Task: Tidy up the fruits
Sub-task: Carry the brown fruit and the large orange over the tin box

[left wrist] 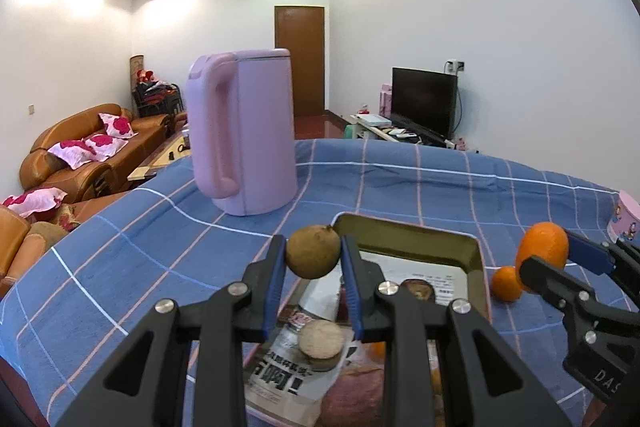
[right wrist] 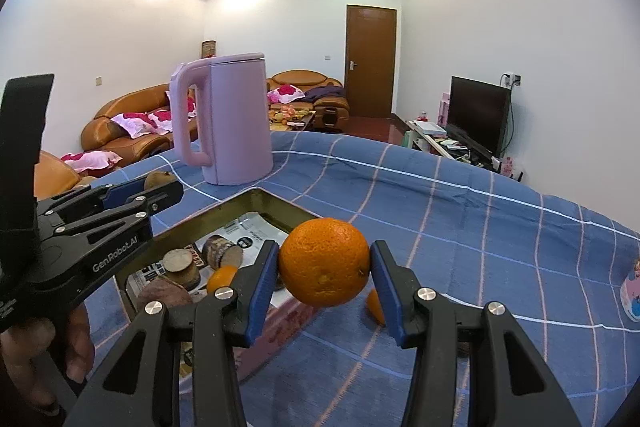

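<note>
- Blue checked cloth covers the table; pink kettle stands on it.
- Sofa, door, television behind.
- Left gripper fingers clamp a brown fruit; right gripper fingers clamp an orange.

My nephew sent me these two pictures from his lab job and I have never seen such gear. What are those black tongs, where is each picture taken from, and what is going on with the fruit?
There is no machine here: a person holds a hand-operated clamp in each hand, and a wide-angle camera on each clamp looks forward along its two fingers. One picture comes from the left clamp, the other from the right.

The left gripper is shut on a small brown fruit. The right gripper is shut on a large orange. Each clamp also shows at the edge of the other's picture.

Below them is a table with a blue checked cloth. On it stand a pink kettle and a shallow tin tray, lined with printed paper and already holding a few fruits. A smaller orange lies on the cloth beside the tray.
</note>
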The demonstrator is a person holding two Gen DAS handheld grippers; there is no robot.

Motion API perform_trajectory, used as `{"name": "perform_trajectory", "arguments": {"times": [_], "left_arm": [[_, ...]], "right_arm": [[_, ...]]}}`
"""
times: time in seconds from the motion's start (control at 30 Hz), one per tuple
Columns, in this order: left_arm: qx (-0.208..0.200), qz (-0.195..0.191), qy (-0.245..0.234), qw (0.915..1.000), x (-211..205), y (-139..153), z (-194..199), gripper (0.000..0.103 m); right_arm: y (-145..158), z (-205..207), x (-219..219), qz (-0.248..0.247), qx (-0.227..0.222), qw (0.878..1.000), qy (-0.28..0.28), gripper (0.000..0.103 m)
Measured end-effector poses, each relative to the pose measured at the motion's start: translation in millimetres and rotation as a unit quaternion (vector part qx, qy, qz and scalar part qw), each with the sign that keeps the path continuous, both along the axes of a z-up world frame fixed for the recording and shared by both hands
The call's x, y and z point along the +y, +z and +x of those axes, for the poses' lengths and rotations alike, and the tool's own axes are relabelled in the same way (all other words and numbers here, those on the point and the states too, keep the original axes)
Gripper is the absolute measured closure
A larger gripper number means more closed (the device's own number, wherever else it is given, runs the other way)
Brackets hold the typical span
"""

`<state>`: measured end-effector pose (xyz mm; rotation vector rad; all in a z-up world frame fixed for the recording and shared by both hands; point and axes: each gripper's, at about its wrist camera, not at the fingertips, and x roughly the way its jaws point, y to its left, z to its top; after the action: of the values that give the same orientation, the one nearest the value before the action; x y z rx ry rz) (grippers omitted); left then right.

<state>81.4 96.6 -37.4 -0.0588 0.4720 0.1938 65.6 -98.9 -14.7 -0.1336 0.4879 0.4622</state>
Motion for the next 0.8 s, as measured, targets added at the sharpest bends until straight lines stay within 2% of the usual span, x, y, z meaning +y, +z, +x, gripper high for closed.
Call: {"name": "perform_trajectory", "arguments": {"times": [0.2,0.4,0.8], "left_arm": [[0.003,0.002,0.001,1.0,2,-3,1,0.074],[0.024,-0.003,-0.007,0.9997,4,-12,8,0.074],[0.039,-0.001,-0.016,0.9991,-2,-19,8,0.074]], "right_arm": [[-2,4,17,-0.002,0.004,1.0,0.012,0.054],[-10,10,34,-0.01,0.014,1.0,0.025,0.054],[-25,17,44,-0.023,0.035,0.999,0.032,0.054]]}}
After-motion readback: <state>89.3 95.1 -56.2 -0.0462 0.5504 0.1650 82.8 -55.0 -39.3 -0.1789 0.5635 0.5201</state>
